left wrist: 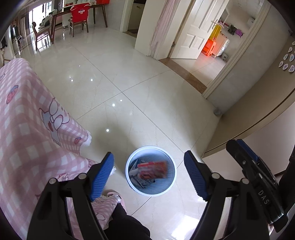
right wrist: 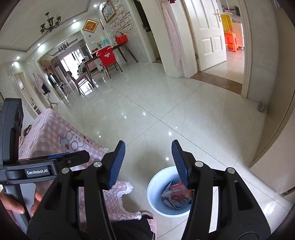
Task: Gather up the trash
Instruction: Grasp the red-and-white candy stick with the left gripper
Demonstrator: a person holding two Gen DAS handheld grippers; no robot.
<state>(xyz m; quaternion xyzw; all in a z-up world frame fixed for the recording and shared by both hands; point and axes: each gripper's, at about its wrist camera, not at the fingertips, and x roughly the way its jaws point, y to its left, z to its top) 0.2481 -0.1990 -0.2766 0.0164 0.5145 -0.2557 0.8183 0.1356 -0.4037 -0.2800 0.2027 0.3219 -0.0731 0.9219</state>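
Both tools hang over the tiled floor (left wrist: 147,77) with nothing between their fingers: the left tool (left wrist: 149,174) spread wide, the right tool (right wrist: 148,162) parted. Below sits the white bin (left wrist: 171,181), holding a red wrapper (left wrist: 153,169) (blurred) among other scraps, beside the pink-checked desk cloth (left wrist: 24,118)

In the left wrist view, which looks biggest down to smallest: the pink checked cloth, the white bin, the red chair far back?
1. Pink checked cloth, by far the largest.
2. White bin.
3. Red chair.
The chair stands far from the camera, so it only looks smaller than the bin.
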